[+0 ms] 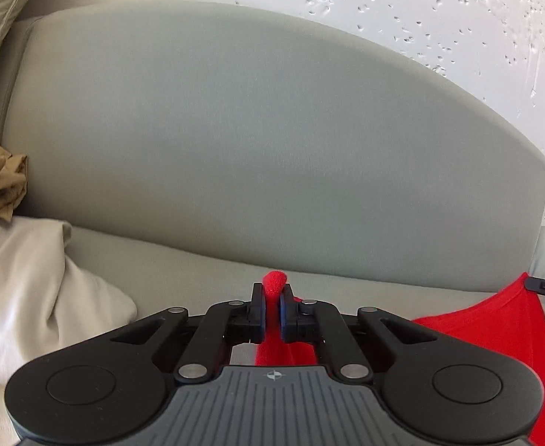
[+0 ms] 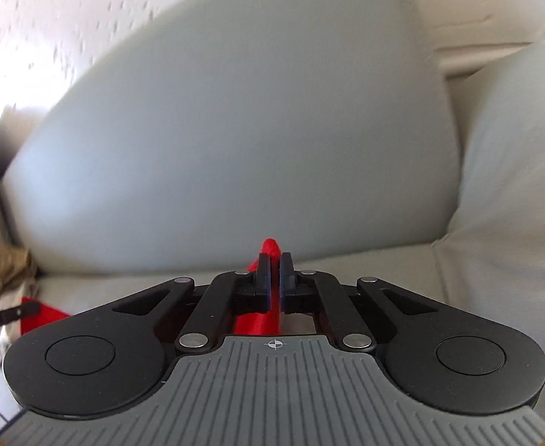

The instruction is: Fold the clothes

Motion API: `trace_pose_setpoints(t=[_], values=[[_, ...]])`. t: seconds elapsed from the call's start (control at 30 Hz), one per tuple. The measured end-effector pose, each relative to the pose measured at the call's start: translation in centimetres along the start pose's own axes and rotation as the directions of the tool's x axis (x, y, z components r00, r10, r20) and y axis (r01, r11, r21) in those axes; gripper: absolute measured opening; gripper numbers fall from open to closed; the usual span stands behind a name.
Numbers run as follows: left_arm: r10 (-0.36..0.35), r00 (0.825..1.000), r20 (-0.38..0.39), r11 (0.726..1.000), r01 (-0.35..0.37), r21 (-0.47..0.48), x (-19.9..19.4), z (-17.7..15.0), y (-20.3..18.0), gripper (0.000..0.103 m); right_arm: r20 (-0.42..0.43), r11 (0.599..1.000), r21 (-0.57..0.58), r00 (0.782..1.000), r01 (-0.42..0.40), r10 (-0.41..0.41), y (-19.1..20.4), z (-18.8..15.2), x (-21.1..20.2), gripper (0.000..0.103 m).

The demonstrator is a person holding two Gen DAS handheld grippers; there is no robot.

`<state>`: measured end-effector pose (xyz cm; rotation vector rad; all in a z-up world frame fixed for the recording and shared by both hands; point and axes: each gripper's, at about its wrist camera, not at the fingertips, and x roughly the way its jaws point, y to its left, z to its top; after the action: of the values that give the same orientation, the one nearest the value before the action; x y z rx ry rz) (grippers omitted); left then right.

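Both grippers, left (image 1: 271, 299) and right (image 2: 273, 265), were pinching the red shirt (image 1: 495, 319) up over the sofa seat (image 1: 205, 278), looked mid-spread, so next it'd need laying flat.

The right gripper (image 2: 272, 260) has its jaws clamped on a fold of red cloth (image 2: 263, 321). Behind it stands a grey sofa cushion (image 2: 235, 130).

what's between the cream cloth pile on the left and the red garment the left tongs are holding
In the left wrist view, only bare sofa seat lies between the cream cloth pile and the red garment pinched in the left tongs.
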<state>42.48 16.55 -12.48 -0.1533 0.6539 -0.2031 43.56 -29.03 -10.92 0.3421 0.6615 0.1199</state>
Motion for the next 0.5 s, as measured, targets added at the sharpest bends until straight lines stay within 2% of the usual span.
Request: trace_pose_setpoints(t=[0.13, 0.27, 0.33, 0.37, 0.4, 0.43, 0.47, 0.5], values=[[0.066, 0.996, -0.055, 0.997, -0.064, 0.032, 2.5, -0.8, -0.2, 0.008, 0.020, 0.995, 0.001, 0.994, 0.103, -0.103, -0.3, -1.2, 1.1, 0.003], [0.132, 0.989, -0.061, 0.989, -0.128, 0.067, 4.0, -1.8, -1.0, 0.010, -0.012, 0.985, 0.003, 0.985, 0.171, -0.171, -0.3, -2.6, 3.0, 0.003], [0.171, 0.983, -0.069, 0.983, -0.165, 0.084, 4.1, -1.5, -1.8, 0.019, -0.029, 0.982, -0.005, 0.981, 0.191, -0.191, 0.2, -2.7, 3.5, 0.005], [0.186, 0.979, -0.083, 0.980, -0.179, 0.084, 3.8, -1.2, -2.1, 0.022, -0.043, 0.981, -0.008, 0.980, 0.195, -0.195, 0.4, -2.5, 3.5, 0.008], [0.199, 0.975, -0.098, 0.978, -0.191, 0.082, 3.4, -0.8, -2.4, 0.033, -0.065, 0.981, -0.012, 0.979, 0.193, -0.194, 0.8, -2.1, 3.3, 0.016], [0.216, 0.971, -0.108, 0.975, -0.208, 0.081, 2.7, -0.5, -2.7, 0.037, -0.083, 0.981, -0.014, 0.978, 0.191, -0.192, 1.1, -1.7, 2.8, 0.025], [0.220, 0.969, -0.110, 0.974, -0.213, 0.072, 1.5, -0.2, -2.8, 0.037, -0.086, 0.982, -0.015, 0.979, 0.186, -0.187, 1.3, -1.3, 1.9, 0.040], [0.221, 0.969, -0.111, 0.975, -0.216, 0.060, 0.2, 0.0, -2.9, 0.038, -0.079, 0.984, -0.018, 0.981, 0.177, -0.178, 1.6, -1.0, 0.5, 0.041]])
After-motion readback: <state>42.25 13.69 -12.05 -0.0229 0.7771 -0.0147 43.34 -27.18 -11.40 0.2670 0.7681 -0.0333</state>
